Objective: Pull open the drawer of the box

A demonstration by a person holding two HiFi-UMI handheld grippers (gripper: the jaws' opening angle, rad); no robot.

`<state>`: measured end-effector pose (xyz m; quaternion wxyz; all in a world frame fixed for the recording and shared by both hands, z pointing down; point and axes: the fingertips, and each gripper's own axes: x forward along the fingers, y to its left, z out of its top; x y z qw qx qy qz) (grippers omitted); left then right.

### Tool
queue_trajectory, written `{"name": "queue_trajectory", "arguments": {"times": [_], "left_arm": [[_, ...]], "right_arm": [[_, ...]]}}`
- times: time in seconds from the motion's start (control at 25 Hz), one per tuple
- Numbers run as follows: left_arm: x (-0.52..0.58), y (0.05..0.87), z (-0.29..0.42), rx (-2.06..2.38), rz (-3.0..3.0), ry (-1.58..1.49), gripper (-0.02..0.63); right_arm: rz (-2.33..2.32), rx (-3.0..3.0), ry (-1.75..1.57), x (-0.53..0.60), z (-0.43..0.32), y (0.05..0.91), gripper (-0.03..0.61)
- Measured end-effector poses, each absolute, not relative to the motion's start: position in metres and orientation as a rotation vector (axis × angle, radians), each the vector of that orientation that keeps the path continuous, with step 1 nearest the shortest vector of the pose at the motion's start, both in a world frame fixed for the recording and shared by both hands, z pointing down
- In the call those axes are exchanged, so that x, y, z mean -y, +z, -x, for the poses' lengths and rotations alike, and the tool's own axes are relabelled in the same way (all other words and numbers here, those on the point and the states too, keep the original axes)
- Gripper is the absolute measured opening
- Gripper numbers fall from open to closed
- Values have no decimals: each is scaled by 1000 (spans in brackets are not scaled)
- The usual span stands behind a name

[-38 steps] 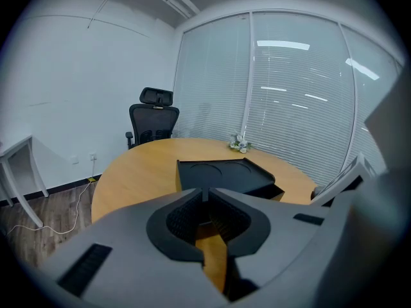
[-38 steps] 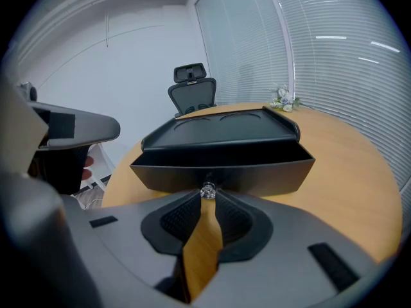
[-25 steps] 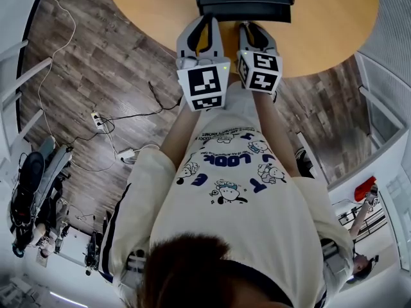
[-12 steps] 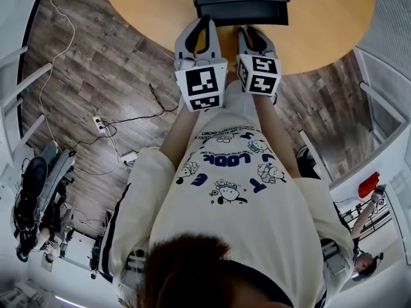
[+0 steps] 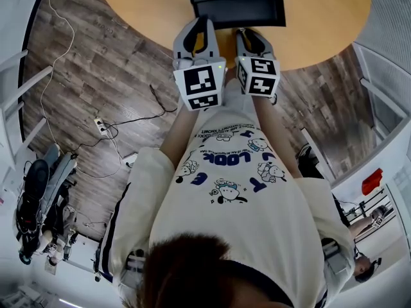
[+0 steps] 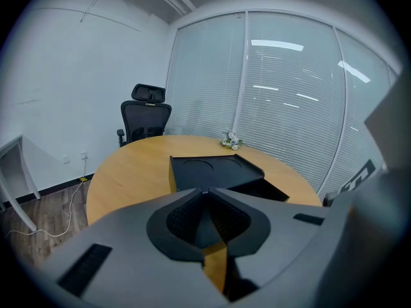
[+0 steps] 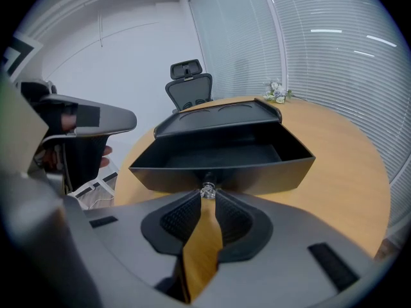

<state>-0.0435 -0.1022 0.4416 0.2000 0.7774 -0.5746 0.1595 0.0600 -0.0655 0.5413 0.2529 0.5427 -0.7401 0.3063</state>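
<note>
You held the drawer's knob (image 7: 207,189) in your right gripper (image 7: 207,195), drawer (image 7: 225,171) out
Right jaws were clamped on the small clear knob at the drawer's front, and the drawer stood pulled well out of the black box (image 7: 218,115) toward you. The box sat on the round wooden worktop (image 7: 350,159). Your left gripper (image 6: 204,191) hung just beside the right one, jaws together at the tips with nothing between them, pointed at the box's near left corner. An office chair (image 6: 146,115) stood beyond the worktop
</note>
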Motion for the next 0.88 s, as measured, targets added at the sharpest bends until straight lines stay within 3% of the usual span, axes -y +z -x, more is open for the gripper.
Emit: {"name": "queue_trajectory", "arguments": {"times": [0.88], "left_arm": [[99, 441, 41, 1599, -2170, 443, 38]], "right_arm": [[-1454, 2015, 841, 50, -62, 543, 84]]}}
